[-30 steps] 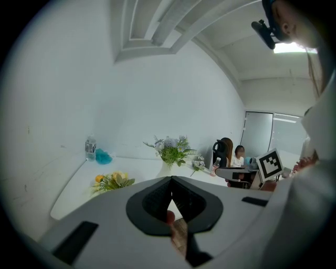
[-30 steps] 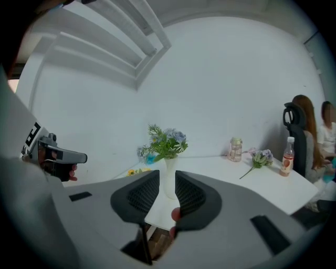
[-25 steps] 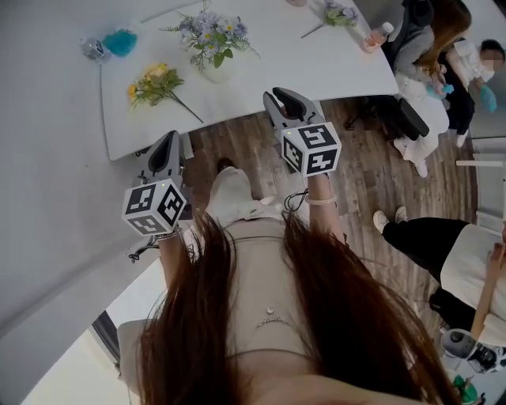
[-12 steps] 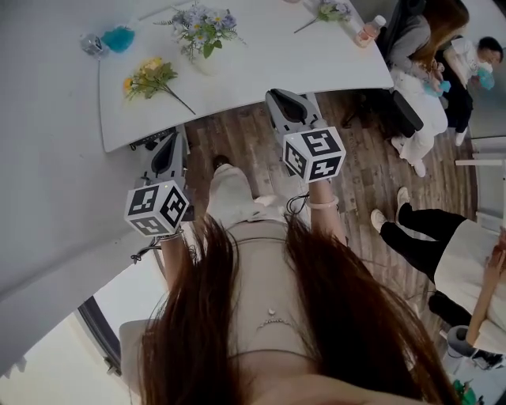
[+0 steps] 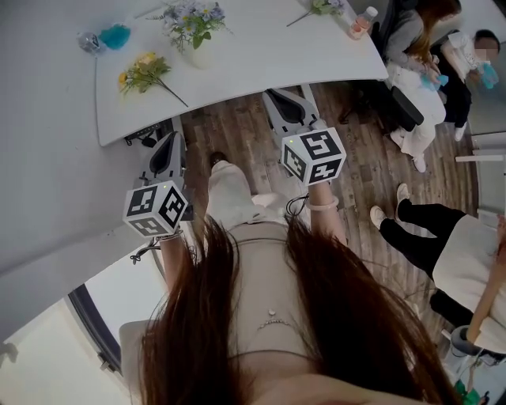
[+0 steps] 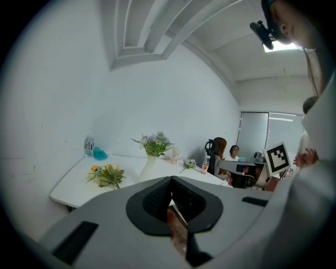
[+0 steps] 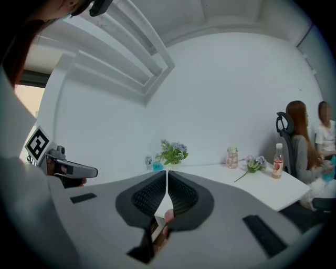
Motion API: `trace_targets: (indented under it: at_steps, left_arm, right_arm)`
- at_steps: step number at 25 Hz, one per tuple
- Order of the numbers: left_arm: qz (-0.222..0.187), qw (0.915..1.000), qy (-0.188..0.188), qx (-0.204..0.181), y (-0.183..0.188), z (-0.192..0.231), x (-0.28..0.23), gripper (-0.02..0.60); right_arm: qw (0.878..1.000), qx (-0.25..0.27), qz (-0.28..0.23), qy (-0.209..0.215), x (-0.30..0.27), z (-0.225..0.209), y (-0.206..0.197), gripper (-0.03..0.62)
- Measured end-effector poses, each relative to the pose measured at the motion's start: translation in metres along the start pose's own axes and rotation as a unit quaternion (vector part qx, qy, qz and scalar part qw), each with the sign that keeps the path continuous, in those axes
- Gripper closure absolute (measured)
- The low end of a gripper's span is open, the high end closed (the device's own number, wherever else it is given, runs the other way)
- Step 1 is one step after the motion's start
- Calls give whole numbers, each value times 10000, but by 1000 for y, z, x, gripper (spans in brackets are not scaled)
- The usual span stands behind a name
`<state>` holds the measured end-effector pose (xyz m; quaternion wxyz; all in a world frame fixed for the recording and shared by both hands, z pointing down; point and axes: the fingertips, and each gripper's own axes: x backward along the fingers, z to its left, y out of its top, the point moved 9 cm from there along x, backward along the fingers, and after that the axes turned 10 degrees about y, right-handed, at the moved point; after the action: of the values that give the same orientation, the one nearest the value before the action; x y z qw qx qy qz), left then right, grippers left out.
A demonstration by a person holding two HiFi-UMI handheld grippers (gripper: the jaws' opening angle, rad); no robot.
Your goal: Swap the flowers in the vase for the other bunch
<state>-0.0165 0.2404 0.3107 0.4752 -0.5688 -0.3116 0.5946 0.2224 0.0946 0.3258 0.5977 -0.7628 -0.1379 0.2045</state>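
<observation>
A white vase (image 5: pixel 199 54) with purple-blue flowers (image 5: pixel 190 17) stands on the white table (image 5: pixel 261 55). A yellow bunch (image 5: pixel 144 73) lies to its left. Both grippers hang over the wooden floor, short of the table's near edge, and touch nothing. My left gripper (image 5: pixel 171 138) is shut and empty; from its own view, the vase (image 6: pixel 149 167) and the yellow bunch (image 6: pixel 107 175) lie well beyond its tips (image 6: pixel 170 181). My right gripper (image 5: pixel 274 96) has just been closing with nothing between its jaws, and it now stands shut (image 7: pixel 167 176), pointing at the far-off flowers (image 7: pixel 173 151).
A second small purple bunch (image 5: pixel 320 6) and a pink bottle (image 5: pixel 360 22) lie at the table's far right. A blue object (image 5: pixel 115 36) and a small clear bottle (image 5: pixel 88 41) sit at its far left. People sit on chairs (image 5: pixel 407 119) to the right.
The table and flowers have slid up and grown smaller in the head view, so both grippers now stand farther from its edge. The right gripper's jaws have closed.
</observation>
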Motion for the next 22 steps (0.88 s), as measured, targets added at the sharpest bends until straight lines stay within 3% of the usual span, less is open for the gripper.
trace_targets:
  at_steps: [22]
  left_arm:
    - [-119,9995,-286,-8,-16,-32,27,578]
  right_arm:
    - [9996,125,-233,-70,52,26,-3,560]
